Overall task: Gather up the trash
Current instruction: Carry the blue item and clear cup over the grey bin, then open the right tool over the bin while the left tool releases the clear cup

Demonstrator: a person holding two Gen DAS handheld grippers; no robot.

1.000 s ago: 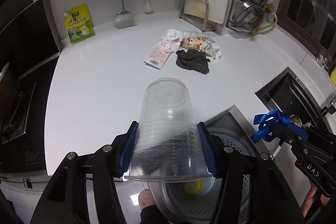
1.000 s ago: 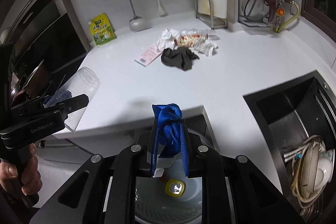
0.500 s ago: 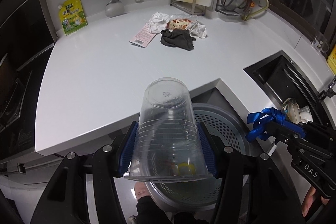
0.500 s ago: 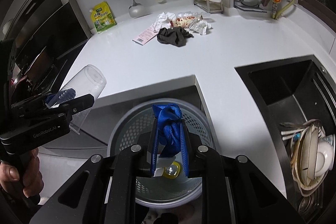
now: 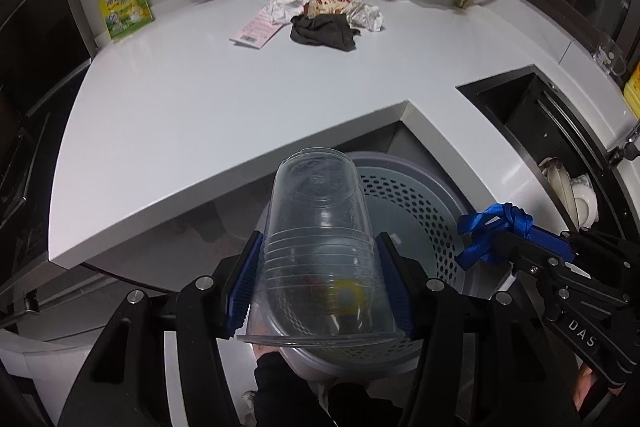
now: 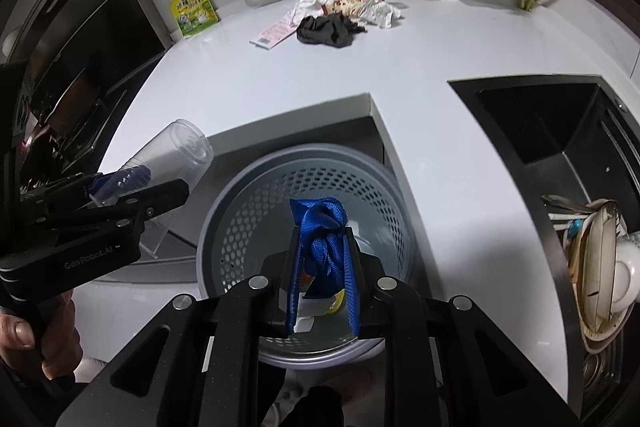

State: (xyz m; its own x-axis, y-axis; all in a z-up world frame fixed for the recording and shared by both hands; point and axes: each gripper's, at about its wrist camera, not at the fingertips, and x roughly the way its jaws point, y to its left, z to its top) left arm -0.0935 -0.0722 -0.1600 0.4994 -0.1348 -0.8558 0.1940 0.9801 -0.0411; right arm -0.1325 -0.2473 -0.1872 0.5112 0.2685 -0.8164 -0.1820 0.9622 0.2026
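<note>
My left gripper [image 5: 318,269] is shut on a clear plastic cup [image 5: 318,227], base pointing away, held over the near rim of a grey perforated bin [image 5: 416,211]. My right gripper [image 6: 323,247] is shut on a knotted blue strap [image 6: 322,227] right above the bin [image 6: 260,215], which holds a yellow item and some paper at the bottom. In the right wrist view the cup [image 6: 176,151] and left gripper [image 6: 132,183] sit at the left of the bin. In the left wrist view the strap [image 5: 494,231] and right gripper [image 5: 504,239] hang at the right.
More trash lies on the far white counter [image 5: 200,99]: crumpled tissues [image 5: 288,1], a snack wrapper [image 5: 330,5], a dark cloth [image 5: 322,33], a pink packet [image 5: 256,29]. A yellow pouch [image 5: 124,5] leans on the wall. A sink [image 6: 568,163] with dishes is at the right.
Both grippers have pulled back from the counter and sunk toward the bin, which now fills the lower middle of both views. The cup and strap stay gripped.
</note>
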